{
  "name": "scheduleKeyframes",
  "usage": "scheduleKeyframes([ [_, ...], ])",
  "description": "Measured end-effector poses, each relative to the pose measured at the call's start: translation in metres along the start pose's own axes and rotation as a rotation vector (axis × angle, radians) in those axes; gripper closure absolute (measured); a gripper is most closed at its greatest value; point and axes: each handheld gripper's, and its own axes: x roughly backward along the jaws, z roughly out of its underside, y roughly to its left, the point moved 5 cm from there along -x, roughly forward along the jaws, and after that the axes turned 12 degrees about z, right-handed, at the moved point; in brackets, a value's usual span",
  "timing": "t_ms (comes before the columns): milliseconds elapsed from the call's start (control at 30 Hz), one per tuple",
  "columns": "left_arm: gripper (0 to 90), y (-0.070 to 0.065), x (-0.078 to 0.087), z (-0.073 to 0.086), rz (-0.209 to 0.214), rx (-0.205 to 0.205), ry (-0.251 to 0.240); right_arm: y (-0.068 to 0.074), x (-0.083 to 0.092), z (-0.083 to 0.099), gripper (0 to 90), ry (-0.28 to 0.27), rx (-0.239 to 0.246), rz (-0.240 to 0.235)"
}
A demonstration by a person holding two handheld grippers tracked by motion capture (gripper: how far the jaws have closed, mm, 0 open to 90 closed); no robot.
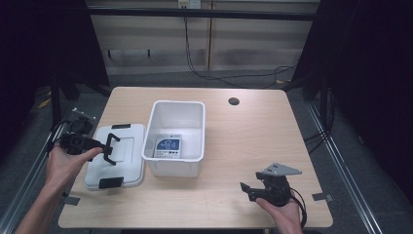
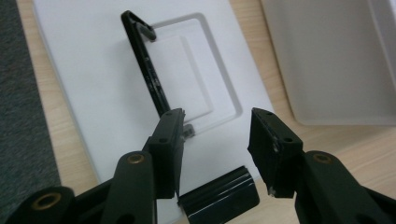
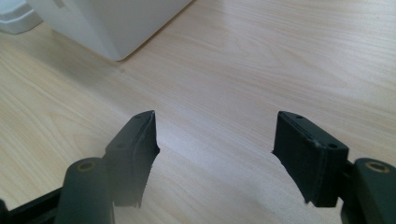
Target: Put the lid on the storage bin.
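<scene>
A white lid [image 1: 127,168] with black clips lies flat at the table's left, beside an open white bin [image 1: 178,103]. A small blue and white box [image 1: 168,147] rests on the bin's floor. My left gripper [image 1: 112,149] hovers open just above the lid [image 2: 93,84], with nothing between its jaws [image 2: 215,135]. A thin black bar [image 2: 147,70] with a hooked end runs across the lid up to the left jaw. One black clip [image 2: 219,196] sits under the jaws. My right gripper [image 1: 247,191] is open over bare table at the front right [image 3: 215,140].
The bin's wall [image 2: 327,60] stands just right of the lid. A bin corner [image 3: 112,23] rises ahead of the right gripper. A round cable hole [image 1: 234,101] marks the wooden table [image 1: 253,141] at the back right. Black curtains flank both sides.
</scene>
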Motion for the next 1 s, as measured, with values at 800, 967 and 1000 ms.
scheduleKeyframes([
  [800, 66.4, 0.027, -0.025, -0.032, -0.106, 0.143, 0.137, 0.003, -0.001, 0.003, 29.7, 0.023, 0.013, -0.013],
  [967, 68.6, 0.03, -0.036, -0.037, -0.154, 0.171, 0.162, 0.003, -0.001, 0.003, 29.7, 0.025, 0.011, -0.017],
  [1000, 69.7, 0.03, -0.037, -0.038, -0.164, 0.168, 0.167, 0.003, -0.001, 0.003, 29.7, 0.028, 0.008, -0.017],
])
